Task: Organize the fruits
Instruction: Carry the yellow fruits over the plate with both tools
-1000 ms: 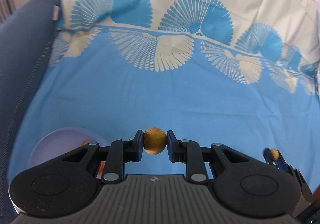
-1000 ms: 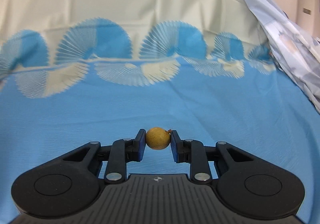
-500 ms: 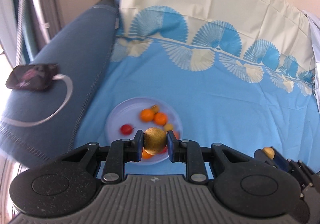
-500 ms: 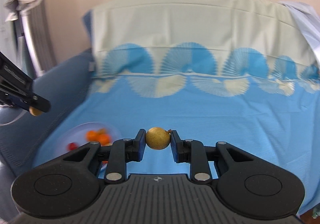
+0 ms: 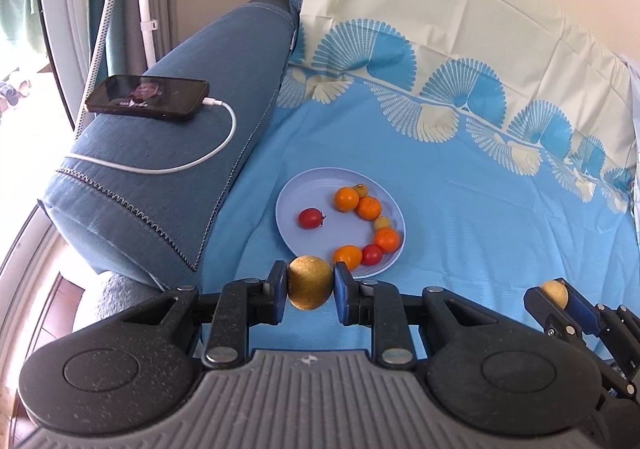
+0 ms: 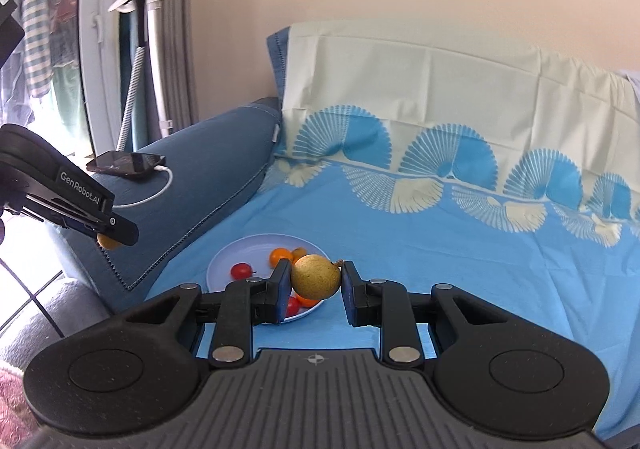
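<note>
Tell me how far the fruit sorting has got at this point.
Mostly done: the plate on the blue sheet already holds oranges, two red fruits and small yellowish ones. In hand: the left gripper is shut on a brown-yellow fruit, the right gripper on a yellow fruit. Left: set both on the plate; no other loose fruit is visible.

Pale blue plate [image 5: 294, 205] holds orange [image 5: 346, 199] and red fruit [image 5: 311, 218] — on sky-blue, cream fan-patterned cloth [image 5: 460, 185].
</note>
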Available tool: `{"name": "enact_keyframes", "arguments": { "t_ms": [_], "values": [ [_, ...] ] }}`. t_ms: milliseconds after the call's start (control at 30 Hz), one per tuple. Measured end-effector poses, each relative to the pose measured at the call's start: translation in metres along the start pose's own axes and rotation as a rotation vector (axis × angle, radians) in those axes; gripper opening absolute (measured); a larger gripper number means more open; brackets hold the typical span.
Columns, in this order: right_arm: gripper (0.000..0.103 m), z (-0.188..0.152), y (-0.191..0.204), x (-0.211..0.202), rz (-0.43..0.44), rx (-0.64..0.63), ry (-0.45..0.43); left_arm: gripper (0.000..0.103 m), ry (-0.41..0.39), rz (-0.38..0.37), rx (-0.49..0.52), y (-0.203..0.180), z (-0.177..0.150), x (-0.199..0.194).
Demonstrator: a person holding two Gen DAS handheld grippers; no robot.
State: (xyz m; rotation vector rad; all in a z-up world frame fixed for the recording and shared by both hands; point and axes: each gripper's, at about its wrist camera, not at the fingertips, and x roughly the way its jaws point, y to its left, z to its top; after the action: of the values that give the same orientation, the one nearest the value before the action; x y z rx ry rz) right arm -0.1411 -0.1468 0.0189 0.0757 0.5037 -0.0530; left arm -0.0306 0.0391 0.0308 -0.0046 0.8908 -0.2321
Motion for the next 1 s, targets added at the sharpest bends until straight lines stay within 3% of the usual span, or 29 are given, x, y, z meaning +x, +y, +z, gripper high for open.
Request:
{"name": "enact_keyframes", "arguments": {
  "t_ms": [1000],
  "values": [
    [0.027, -0.001, 0.014, 0.001, 0.013, -0.043, 0.015, 0.027, -0.013, -0.006, -0.024, 0.006, -0.002, -0.002]
  ]
}}
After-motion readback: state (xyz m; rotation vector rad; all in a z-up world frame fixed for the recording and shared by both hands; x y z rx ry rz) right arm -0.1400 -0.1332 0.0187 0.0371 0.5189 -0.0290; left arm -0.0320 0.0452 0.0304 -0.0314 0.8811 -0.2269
